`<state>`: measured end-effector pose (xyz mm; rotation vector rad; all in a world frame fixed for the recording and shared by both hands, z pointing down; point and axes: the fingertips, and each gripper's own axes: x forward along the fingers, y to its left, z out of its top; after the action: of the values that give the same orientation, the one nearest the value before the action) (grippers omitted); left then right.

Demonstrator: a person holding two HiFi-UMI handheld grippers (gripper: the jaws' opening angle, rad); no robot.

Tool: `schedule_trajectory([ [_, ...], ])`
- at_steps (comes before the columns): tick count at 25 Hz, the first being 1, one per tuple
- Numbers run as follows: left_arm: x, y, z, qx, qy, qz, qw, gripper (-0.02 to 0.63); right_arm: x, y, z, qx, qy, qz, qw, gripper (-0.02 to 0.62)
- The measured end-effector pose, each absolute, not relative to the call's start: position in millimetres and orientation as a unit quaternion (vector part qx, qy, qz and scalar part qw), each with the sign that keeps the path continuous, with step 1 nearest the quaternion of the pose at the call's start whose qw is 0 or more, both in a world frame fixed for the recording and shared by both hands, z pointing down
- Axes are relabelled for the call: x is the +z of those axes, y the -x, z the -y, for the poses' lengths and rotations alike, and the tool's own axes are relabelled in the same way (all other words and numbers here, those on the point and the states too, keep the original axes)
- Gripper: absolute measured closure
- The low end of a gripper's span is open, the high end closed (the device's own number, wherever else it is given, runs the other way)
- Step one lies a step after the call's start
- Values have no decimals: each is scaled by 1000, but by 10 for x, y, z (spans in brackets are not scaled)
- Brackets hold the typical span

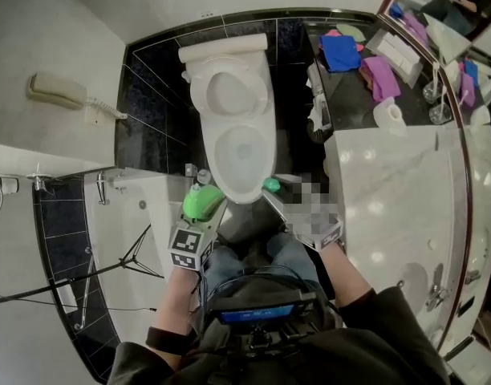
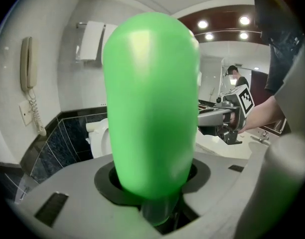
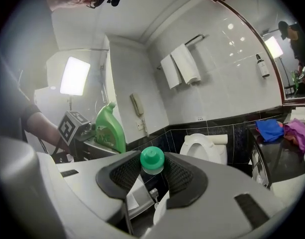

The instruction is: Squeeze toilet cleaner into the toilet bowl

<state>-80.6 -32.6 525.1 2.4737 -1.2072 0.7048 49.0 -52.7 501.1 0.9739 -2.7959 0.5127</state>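
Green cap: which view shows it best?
Right gripper view: the green cap sits centred, gripped in the right claw. Head view shows it only as a small speck beside the toilet. Left gripper view: not visible, the cleaner bottle fills it.

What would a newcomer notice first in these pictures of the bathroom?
The bright green bottle strikes first: it is clamped in the left tongs and fills the left gripper view. Next comes the small green cap, gripped in the right tongs. Ahead of both, in the middle of the head view, stands the white toilet, its lid raised, against black tiles.
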Motion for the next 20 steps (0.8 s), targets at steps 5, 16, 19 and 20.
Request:
schedule_trajectory([
  [5,5101,1100,187,253,-867,409,133,416,4963,-269,316,164,-327,925,103,434],
  [16,4968,1516,-66,243,-882,385,125,414,4975,202,11,176,-333,918,121,430],
  [19,4961,1603,-120,241,-881,388,124,415,4988,270,-25,174,-330,919,128,430],
  [20,4957,1632,-132,241,-880,389,123,416,4987,286,-28,173,-330,919,129,430],
])
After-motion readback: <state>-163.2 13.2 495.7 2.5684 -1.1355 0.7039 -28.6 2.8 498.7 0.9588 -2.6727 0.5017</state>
